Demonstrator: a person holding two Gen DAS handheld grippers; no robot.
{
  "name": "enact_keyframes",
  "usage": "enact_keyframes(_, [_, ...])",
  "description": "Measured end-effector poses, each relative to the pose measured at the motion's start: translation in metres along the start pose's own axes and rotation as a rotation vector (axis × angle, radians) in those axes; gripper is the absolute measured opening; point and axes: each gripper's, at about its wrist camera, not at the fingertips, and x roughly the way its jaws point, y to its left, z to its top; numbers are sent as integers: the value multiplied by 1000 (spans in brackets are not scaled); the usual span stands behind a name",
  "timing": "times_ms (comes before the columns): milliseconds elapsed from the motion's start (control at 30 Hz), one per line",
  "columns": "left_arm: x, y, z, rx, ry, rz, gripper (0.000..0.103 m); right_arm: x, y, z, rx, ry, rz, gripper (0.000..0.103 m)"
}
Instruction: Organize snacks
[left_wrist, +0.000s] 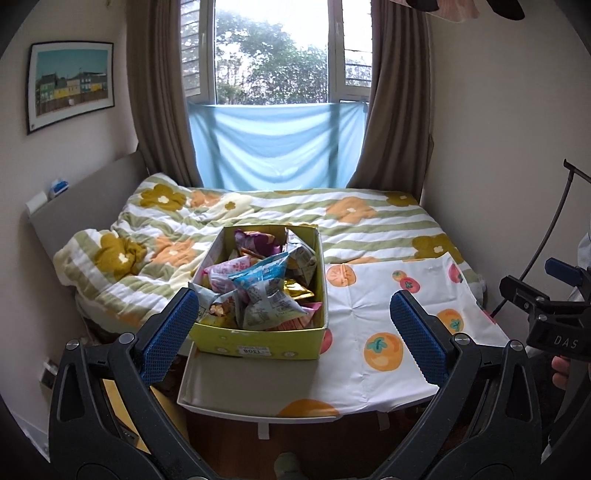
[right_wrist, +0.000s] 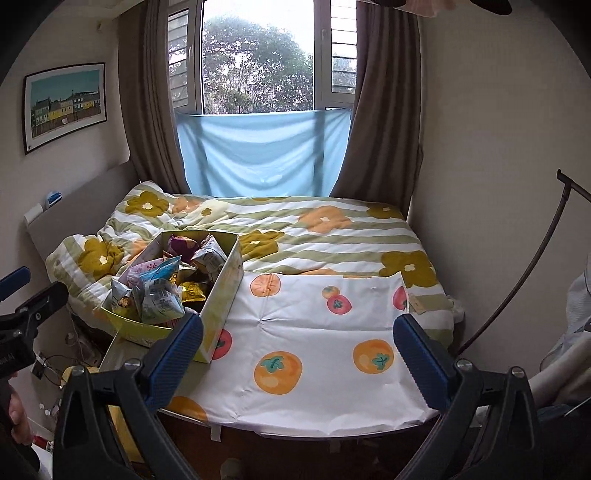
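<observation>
A yellow-green cardboard box (left_wrist: 258, 339) full of several crumpled snack packets (left_wrist: 258, 291) stands on the left part of a small table covered with a white persimmon-print cloth (left_wrist: 388, 325). My left gripper (left_wrist: 295, 332) is open and empty, held back from the table's near edge, facing the box. My right gripper (right_wrist: 299, 362) is open and empty, facing the bare cloth (right_wrist: 314, 332) to the right of the box (right_wrist: 218, 295). The packets (right_wrist: 159, 291) also show in the right wrist view. Each gripper shows at the other view's edge.
A bed with a flowered striped quilt (left_wrist: 258, 214) lies right behind the table. A window with brown curtains and a blue cloth (left_wrist: 273, 147) is beyond it. Walls close in on both sides. A dark curved rod (right_wrist: 517, 280) stands at the right.
</observation>
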Motion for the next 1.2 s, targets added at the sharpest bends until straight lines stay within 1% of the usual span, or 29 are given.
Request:
enact_keyframes(167, [-5, -3, 1, -3, -17, -8, 103, -2, 0, -3, 0, -6, -2, 102])
enact_keyframes(467, [-4, -3, 4, 6, -27, 4, 103, -5, -1, -5, 8, -10, -12, 102])
enact_keyframes(833, [-1, -5, 5, 22, -31, 5, 103, -3, -3, -2, 15, -9, -15, 102])
enact_keyframes(1200, [3, -3, 6, 23, -25, -3, 103, -3, 5, -2, 27, 1, -31, 102])
